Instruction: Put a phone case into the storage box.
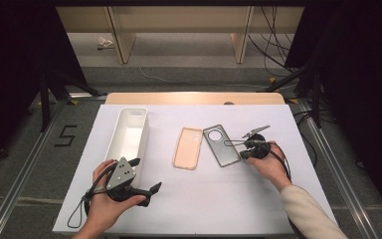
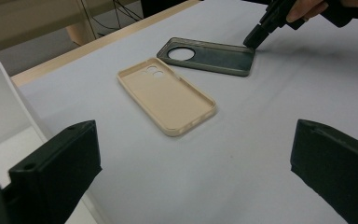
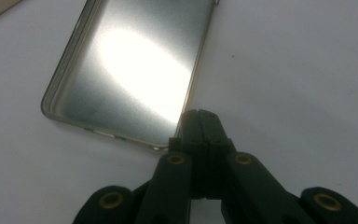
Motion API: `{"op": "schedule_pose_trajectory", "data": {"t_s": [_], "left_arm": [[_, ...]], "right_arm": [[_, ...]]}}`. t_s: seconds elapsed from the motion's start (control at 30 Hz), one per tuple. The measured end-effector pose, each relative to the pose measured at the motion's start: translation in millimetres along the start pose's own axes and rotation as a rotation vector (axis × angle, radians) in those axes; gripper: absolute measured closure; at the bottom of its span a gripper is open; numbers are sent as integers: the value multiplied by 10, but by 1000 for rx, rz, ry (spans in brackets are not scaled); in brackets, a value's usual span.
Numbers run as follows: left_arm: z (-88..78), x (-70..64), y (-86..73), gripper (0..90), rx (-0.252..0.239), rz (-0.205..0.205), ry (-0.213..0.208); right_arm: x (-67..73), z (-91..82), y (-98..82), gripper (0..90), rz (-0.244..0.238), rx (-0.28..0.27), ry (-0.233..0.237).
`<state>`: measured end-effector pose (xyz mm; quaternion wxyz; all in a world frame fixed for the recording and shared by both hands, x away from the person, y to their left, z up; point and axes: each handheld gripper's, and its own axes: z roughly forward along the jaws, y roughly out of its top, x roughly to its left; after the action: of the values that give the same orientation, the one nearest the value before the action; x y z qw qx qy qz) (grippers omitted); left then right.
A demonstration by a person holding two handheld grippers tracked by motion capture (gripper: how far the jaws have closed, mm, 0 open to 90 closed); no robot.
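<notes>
Dark phone case [image 1: 221, 145] lies flat on white table [image 1: 219, 199], long axis running 11 to 5 o'clock in high view. Right gripper [image 1: 242, 155], jaws closed and empty, touches its near right corner from 4 o'clock. Left gripper [image 1: 147, 175] open, well apart, beside white bin [image 1: 129, 132]. Tan case [image 1: 188, 148] just left.

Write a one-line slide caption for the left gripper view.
Open left gripper faces a beige phone case while the shut right gripper touches the dark case.

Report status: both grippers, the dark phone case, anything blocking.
Right gripper shut, tips at dark case corner rim. Left gripper open, idle by white bin. Beige case alongside, clear.
</notes>
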<state>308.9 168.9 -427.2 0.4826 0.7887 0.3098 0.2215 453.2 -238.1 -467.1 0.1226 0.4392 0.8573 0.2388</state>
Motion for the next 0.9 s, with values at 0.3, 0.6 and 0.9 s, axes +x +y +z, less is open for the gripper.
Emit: {"op": "schedule_pose_trajectory", "data": {"t_s": [0.3,0.6,0.9], "left_arm": [[-4,0,2,9,0,2,-2],[-4,0,2,9,0,2,-3],[-4,-2,3,9,-2,1,-4]], "right_arm": [[88,-2,3,900,-28,24,15],[224,-12,9,900,-53,50,38],[309,-8,21,900,-73,59,60]]}}
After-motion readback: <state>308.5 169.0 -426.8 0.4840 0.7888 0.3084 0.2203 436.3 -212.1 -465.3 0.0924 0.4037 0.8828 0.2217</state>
